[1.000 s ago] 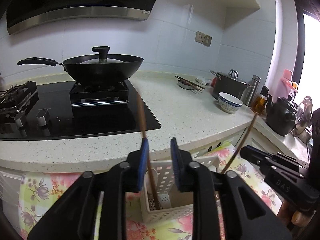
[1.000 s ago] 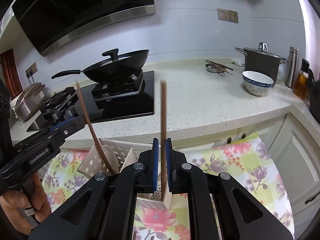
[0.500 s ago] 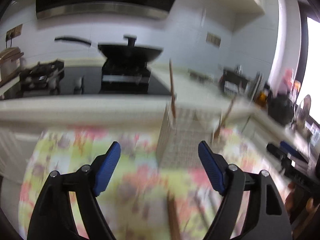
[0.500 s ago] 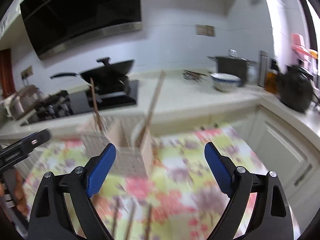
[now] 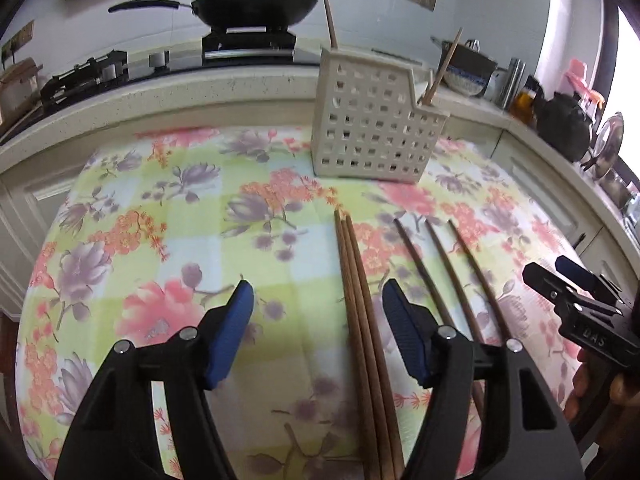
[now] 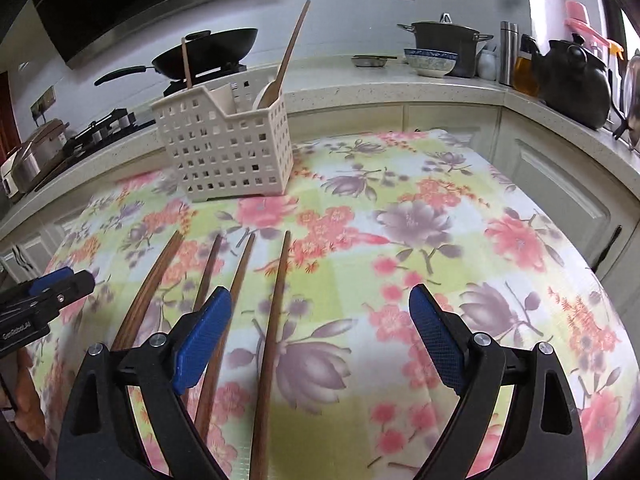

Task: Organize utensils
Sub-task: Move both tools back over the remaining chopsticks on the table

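Chopsticks, brown wood, lie loose on the tabletop w/ floral cloth [image 5: 168, 216]: a tight bundle of light-brown wooden chopsticks [image 5: 362, 320] side by side and touching, plus three darker brown wooden chopsticks [image 5: 440, 256] fanned apart to the right of the bundle. All point toward the white perforated plastic utensil caddy [image 5: 372, 128], which stands upright at the far side of the cloth, near the chopstick tips but not touching. Inside the caddy: one wooden stick [image 5: 329, 16] upright in the left compartment, another thin stick [image 5: 446, 64] leaning right in the lower right compartment. Right wrist view shows a wooden spoon [image 6: 280, 68] leaning in the caddy's right section.

Left hand-held gripper [image 5: 318, 328] spread wide, nothing held, above the cloth; light bundle passes between its blue pads, closer to the right pad. Right hand-held gripper [image 6: 320, 332] also spread wide, empty, w/ one dark chopstick running between the pads near the left one. Each gripper shows at the edge of the other's view.

Bkgd: black wok [image 5: 254, 6] on stove, grey lidded pot [image 6: 444, 40], blue-white bowl [image 6: 430, 62], black kettle [image 6: 576, 80] on counter.
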`<state>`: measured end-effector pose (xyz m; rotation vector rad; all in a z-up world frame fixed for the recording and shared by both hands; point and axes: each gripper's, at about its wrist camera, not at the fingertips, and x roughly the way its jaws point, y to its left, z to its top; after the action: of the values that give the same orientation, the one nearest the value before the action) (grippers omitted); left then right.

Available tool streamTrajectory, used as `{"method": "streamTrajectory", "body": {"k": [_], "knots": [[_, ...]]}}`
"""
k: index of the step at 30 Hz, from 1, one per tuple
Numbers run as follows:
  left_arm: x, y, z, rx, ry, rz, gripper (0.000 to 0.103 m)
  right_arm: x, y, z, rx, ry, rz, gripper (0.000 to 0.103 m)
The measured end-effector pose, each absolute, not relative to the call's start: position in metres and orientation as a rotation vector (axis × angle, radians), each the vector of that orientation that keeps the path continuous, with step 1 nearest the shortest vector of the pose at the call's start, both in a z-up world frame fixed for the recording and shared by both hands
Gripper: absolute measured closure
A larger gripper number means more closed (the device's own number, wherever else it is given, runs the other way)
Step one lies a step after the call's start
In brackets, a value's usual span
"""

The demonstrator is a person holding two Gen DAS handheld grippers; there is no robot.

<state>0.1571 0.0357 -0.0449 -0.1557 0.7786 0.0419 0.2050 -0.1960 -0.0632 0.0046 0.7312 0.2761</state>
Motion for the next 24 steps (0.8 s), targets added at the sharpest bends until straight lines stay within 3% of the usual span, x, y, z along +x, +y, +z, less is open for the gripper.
{"method": "streamTrajectory", "body": {"k": [3,5,7,10,16,24], "knots": [[0.163,0.032,-0.053,-0.156,0.824,0.039,0.046,0.209,-0.191,-0.072,-0.015,0.795,0.29,0.019],[0.168,0.03,-0.059,-0.156,0.855,0.041,0.063,0.211,-0.189,-0.077,-0.027,0.829,0.286,0.019],[0.172,0.03,-0.063,-0.154,0.873,0.039,0.072,0.214,-0.189,-0.081,-0.018,0.86,0.288,0.019],[0.175,0.028,-0.065,-0.157,0.881,0.027,0.072,0.217,-0.187,-0.085,-0.029,0.878,0.283,0.019],[0.184,0.023,-0.07,-0.146,0.9,0.018,0.08,0.221,-0.183,-0.086,-0.052,0.881,0.288,0.032],[0.189,0.021,-0.076,-0.138,0.91,0.023,0.083,0.226,-0.184,-0.089,-0.045,0.89,0.281,0.033]]}}
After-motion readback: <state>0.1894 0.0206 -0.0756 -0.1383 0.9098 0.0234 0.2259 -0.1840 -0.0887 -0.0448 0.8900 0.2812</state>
